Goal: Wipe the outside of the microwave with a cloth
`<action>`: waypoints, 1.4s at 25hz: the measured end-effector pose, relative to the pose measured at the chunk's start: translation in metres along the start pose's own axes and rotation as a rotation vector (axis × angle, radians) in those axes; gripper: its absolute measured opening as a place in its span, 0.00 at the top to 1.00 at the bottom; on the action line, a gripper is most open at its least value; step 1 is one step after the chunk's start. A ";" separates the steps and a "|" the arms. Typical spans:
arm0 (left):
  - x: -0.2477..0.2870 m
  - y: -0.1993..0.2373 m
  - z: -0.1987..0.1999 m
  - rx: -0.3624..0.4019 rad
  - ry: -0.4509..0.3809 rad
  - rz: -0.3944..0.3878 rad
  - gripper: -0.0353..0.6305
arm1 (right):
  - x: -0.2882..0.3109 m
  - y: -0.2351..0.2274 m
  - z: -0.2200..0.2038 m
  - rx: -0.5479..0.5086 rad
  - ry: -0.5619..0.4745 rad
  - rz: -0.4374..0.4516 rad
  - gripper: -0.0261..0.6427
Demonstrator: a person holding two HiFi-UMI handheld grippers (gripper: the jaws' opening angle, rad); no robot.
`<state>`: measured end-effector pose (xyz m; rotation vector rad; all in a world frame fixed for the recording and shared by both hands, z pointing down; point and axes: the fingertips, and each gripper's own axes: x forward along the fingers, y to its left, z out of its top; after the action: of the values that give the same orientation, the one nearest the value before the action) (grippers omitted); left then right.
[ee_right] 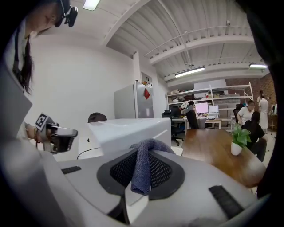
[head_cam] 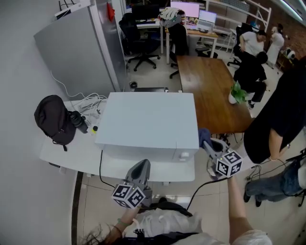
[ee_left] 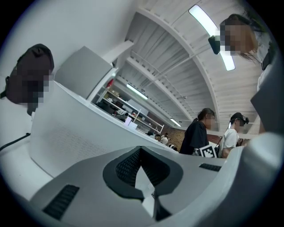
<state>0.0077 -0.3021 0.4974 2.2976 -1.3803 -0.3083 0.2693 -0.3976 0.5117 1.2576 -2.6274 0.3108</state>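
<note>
Right gripper (ee_right: 141, 176) clamps blue cloth (ee_right: 143, 163) beside white microwave (head_cam: 148, 122).

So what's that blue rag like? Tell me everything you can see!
The cloth is a small blue-grey rag, woven and a bit fuzzy. It is bunched into a narrow strip, pinched in the shut jaws of the right gripper, one end drooping down. It is beside the right front corner of the white microwave; I cannot tell if they touch.

A plain grey wall (head_cam: 19, 67) runs along the left, a tall grey cabinet (head_cam: 76, 52) stands far left on pale floor tiles (head_cam: 158, 76), a long wooden table (head_cam: 210, 91) lies right, and black office chairs (head_cam: 136, 33) face far desks (head_cam: 198, 30) with monitors (head_cam: 185, 8) under ceiling strip lights (ee_left: 202, 17).
</note>
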 end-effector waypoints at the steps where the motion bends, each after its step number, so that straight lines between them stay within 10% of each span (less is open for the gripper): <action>1: 0.004 -0.002 -0.002 -0.002 0.007 -0.009 0.96 | -0.013 0.012 -0.009 0.019 -0.002 0.001 0.86; 8: 0.020 -0.015 -0.012 -0.028 0.035 -0.052 0.96 | -0.051 0.044 -0.028 0.059 -0.018 -0.047 0.86; 20: 0.013 -0.004 -0.003 0.002 0.031 0.003 0.96 | 0.081 -0.133 0.077 -0.020 -0.103 -0.216 0.86; 27: 0.005 0.011 -0.003 0.006 0.028 0.060 0.96 | 0.167 -0.151 0.058 0.032 0.019 -0.182 0.86; 35: 0.018 0.010 -0.003 0.008 0.028 0.045 0.96 | 0.130 -0.112 0.034 0.020 -0.005 -0.083 0.86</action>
<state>0.0096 -0.3207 0.5057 2.2650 -1.4197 -0.2563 0.2735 -0.5717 0.5262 1.3715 -2.5732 0.3215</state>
